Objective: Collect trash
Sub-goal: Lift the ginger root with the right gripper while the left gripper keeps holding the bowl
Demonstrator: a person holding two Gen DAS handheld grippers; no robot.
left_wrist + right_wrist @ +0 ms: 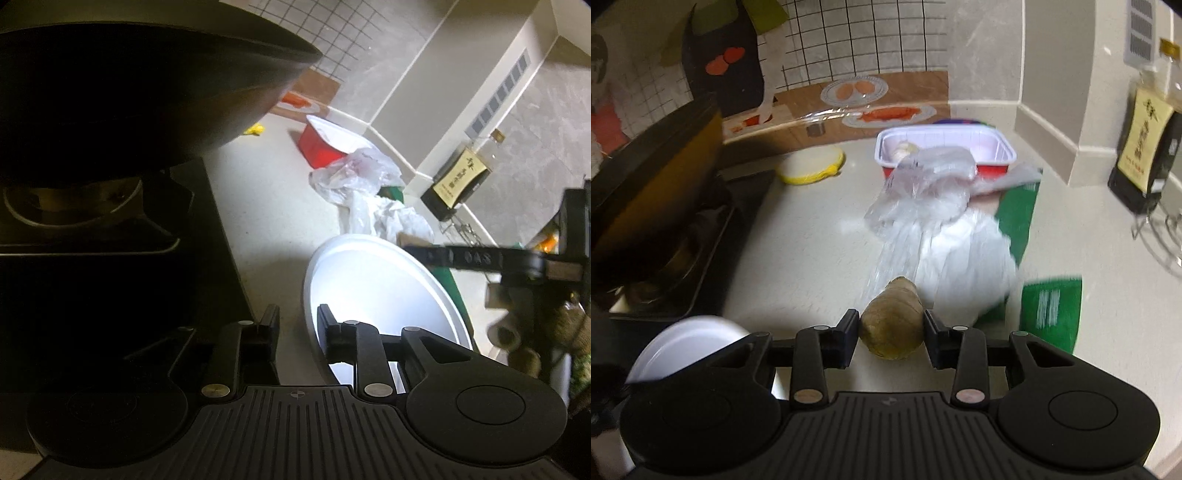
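While the left wrist view looks along the counter, the left gripper [297, 321] has its fingers apart with the rim of a white plate [369, 280] between them, not clamped, so a careless closing could tip the plate or push it toward the dark stove [110, 229] just beside it. Beyond the plate lie a crumpled plastic bag [360, 173] and a red tray [321, 146], both trash not yet collected; the wok [147, 81] above the stove is almost pure shadow, and its contents cannot be made out. At the right edge the right gripper [535, 266] appears side-on, partly cut off. From the right wrist view, the right gripper [891, 332] is clamped on a brownish lump [892, 321], perhaps ginger, held above the counter; being rounded and gripped only at its sides, it could likely slip out if swung quickly. Motion blur smears the plastic bag [934, 221] and the green packet [1052, 306], so their edges are uncertain, and the gripper body hides most of the white plate [687, 343].
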